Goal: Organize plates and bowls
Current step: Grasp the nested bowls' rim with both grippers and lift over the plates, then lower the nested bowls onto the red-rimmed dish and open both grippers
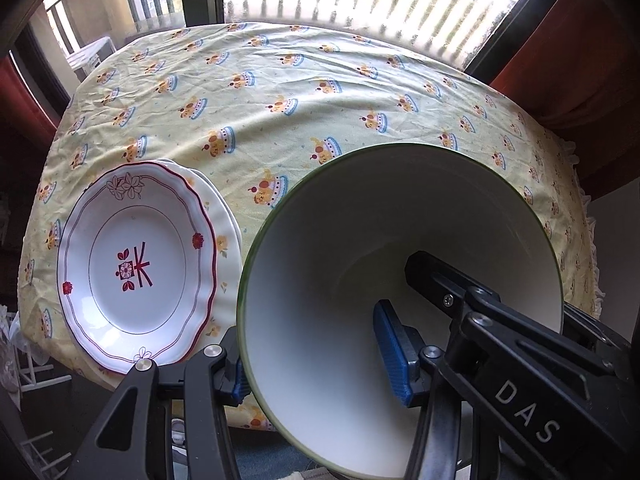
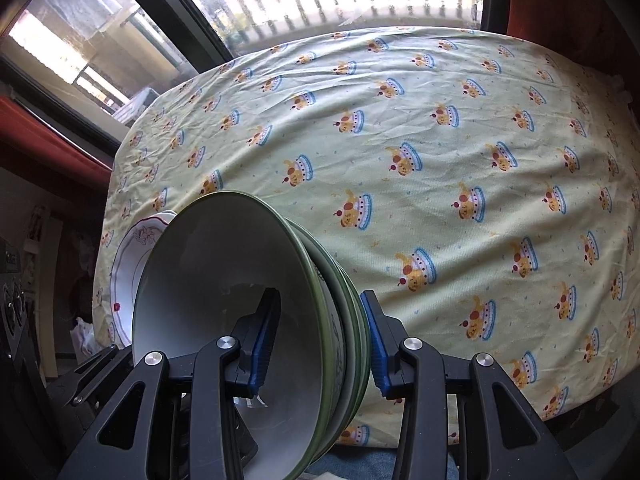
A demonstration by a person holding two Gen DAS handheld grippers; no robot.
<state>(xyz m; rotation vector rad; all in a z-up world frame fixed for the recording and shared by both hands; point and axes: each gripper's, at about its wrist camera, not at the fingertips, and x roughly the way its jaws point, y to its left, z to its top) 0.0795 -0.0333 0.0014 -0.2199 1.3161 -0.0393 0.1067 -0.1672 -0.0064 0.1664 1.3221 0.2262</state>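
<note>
A stack of nested white bowls with green rims (image 1: 340,260) (image 2: 208,264) hangs tilted over the near edge of the table, held from both sides. My left gripper (image 1: 316,364) is shut on its left wall, one blue pad (image 1: 394,352) inside and the other outside the rim. My right gripper (image 2: 320,332) is shut on the right wall, with its left finger inside the top bowl and its right finger outside the stack. Its black body marked DAS (image 1: 520,396) reaches into the bowl in the left wrist view. A red-patterned plate (image 1: 136,264) (image 2: 128,264) lies on another plate at the table's near left.
A yellow tablecloth (image 1: 320,92) (image 2: 440,140) printed with cakes covers the table. Windows with bright blinds stand behind it, and red curtains hang at both sides. White racks (image 1: 32,372) stand on the floor at the left.
</note>
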